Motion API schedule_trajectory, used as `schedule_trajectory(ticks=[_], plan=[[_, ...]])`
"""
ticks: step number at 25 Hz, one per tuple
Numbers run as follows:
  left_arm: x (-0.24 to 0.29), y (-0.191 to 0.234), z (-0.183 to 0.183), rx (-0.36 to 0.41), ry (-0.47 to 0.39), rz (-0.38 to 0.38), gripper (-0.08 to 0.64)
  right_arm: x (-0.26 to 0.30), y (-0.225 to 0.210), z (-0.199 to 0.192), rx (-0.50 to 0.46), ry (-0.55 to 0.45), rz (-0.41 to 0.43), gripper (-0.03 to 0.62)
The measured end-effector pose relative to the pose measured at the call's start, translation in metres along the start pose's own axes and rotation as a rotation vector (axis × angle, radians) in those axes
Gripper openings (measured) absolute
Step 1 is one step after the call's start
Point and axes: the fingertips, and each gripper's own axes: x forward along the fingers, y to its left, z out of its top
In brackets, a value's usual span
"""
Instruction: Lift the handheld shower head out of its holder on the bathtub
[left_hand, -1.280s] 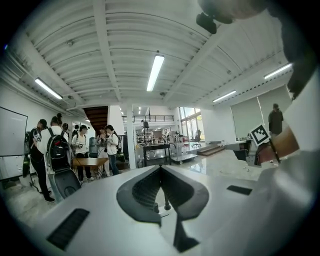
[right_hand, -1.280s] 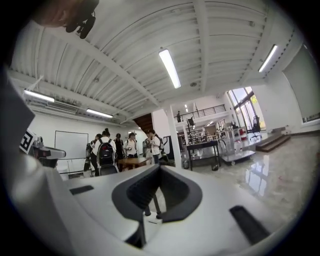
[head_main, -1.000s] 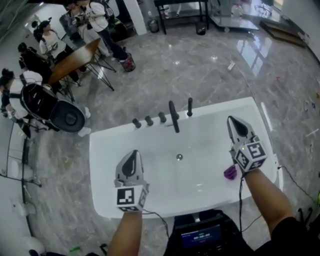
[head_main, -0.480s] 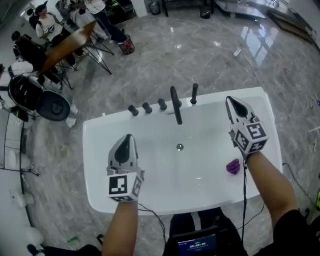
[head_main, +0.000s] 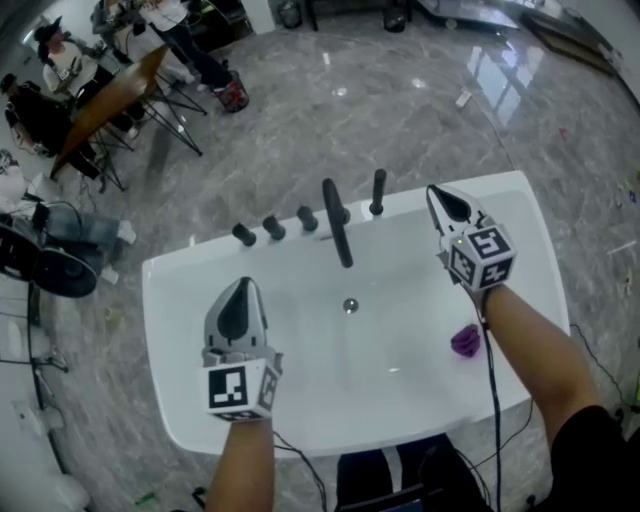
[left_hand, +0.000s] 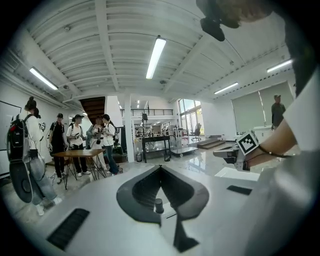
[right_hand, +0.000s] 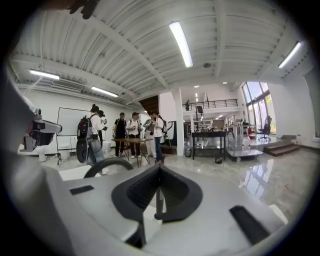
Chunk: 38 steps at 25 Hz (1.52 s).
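shower hd (head_main: 378, 193) upright, axis vert.

Locate the bathtub (head_main: 157, 310) across the lower centre of the frame. Along its upper rim stand, left to right, three knobs (head_main: 272, 227), the spout (head_main: 337, 225) and the handheld shower head (head_main: 378, 192). The drain (head_main: 349, 305) lies in the tub below the spout; a small object (head_main: 465, 341) lies at its right side. Your right claw (head_main: 437, 193) sits right of the shower head, your left claw (head_main: 238, 285) over the tub's left half.
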Motion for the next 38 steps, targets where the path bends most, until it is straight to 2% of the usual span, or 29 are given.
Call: schedule_trajectory(ticks=[6, 8, 11, 14, 21, 26, 29, 34, 37, 38], plan=[[0.034, -0.014, -0.022, -0.011, 0.000, -0.030, 0.008, 0.032, -0.013, -0.032, -0.035, 0.049, 0.025, 0.002], [0.038, -0.017, -0.029, -0.002, 0.007, -0.039, 0.008, 0.041, -0.016, -0.043, -0.009, 0.059, 0.029, 0.002], [0.041, -0.015, -0.039, 0.008, 0.013, -0.037, 0.008, 0.056, -0.035, -0.051, 0.045, 0.059, -0.011, 0.002], [0.046, -0.013, -0.053, 0.000, 0.026, -0.032, 0.008, 0.074, -0.045, -0.052, 0.047, 0.053, -0.035, 0.002], [0.068, -0.015, -0.067, 0.016, 0.017, -0.047, 0.008, 0.099, -0.014, -0.074, 0.028, 0.055, 0.045, 0.002], [0.074, -0.014, -0.073, 0.000, 0.026, -0.040, 0.008, 0.114, 0.000, -0.089, -0.007, 0.064, 0.055, 0.006], [0.075, -0.014, -0.080, -0.010, 0.030, -0.035, 0.008, 0.123, 0.001, -0.094, 0.002, 0.062, 0.052, 0.083], [0.089, -0.011, -0.088, -0.021, 0.022, -0.032, 0.008, 0.134, 0.002, -0.105, -0.016, 0.079, 0.047, 0.151], [0.104, -0.012, -0.092, 0.005, 0.007, -0.052, 0.008, 0.139, 0.002, -0.114, -0.012, 0.083, 0.028, 0.185], [0.109, -0.012, -0.094, 0.015, 0.007, -0.057, 0.008, 0.140, 0.002, -0.116, -0.008, 0.082, 0.024, 0.220]])
